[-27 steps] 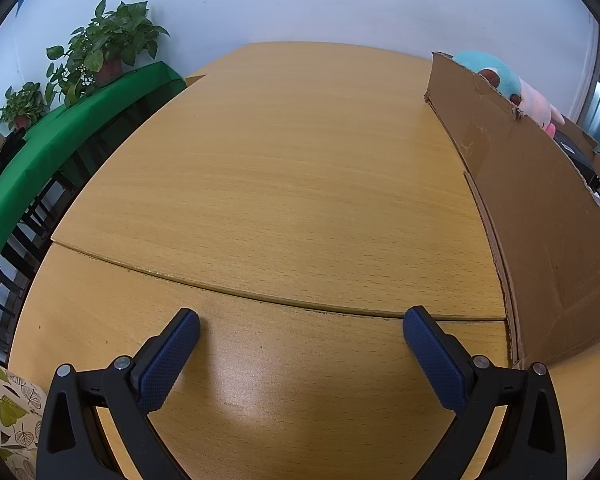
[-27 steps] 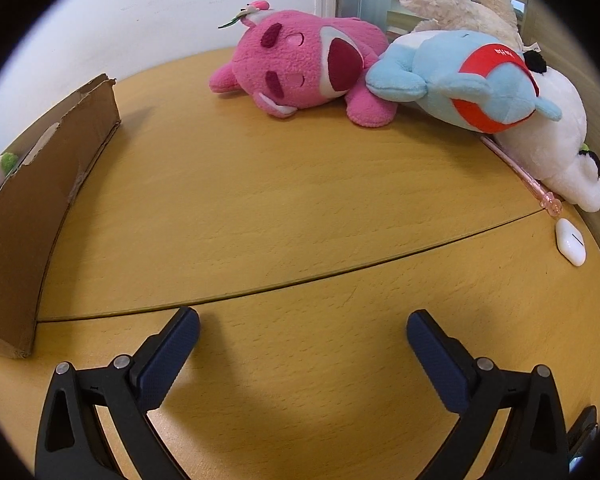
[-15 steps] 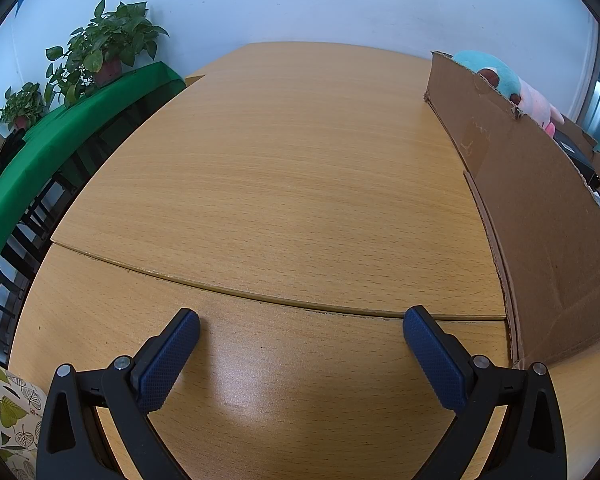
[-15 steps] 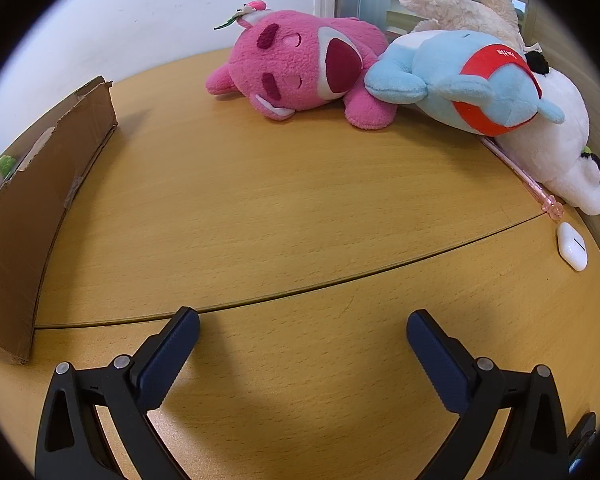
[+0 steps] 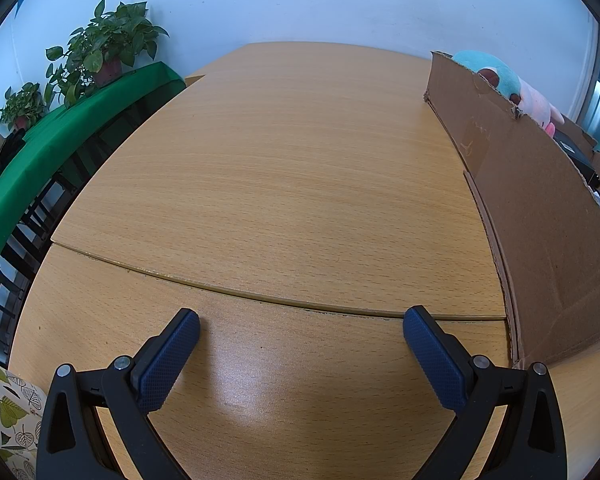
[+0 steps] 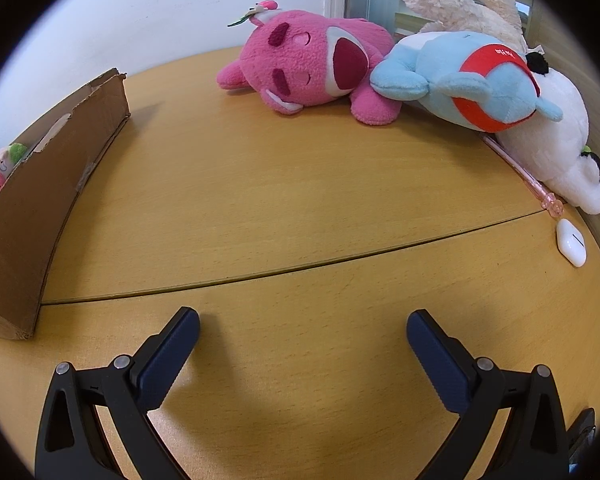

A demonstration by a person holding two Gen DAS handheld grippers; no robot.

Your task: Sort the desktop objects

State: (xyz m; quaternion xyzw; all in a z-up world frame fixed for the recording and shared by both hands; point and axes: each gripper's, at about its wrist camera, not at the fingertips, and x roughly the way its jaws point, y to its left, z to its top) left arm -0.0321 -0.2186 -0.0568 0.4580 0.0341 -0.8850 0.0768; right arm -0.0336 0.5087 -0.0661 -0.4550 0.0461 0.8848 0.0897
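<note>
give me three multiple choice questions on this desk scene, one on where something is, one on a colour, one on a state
1. Where does the pink pen lie?
A. inside the cardboard box
B. along the edge of the white plush toy
C. between the gripper fingers

2. What colour is the band on the blue plush toy?
A. red
B. green
C. yellow

3. How is the right hand-held gripper?
A. shut on a pen
B. shut on a toy
C. open and empty

Answers: 1 B, it runs beside the white plush toy; 2 A, a red band wraps it; 3 C, its pads stand wide apart over bare desk.
</note>
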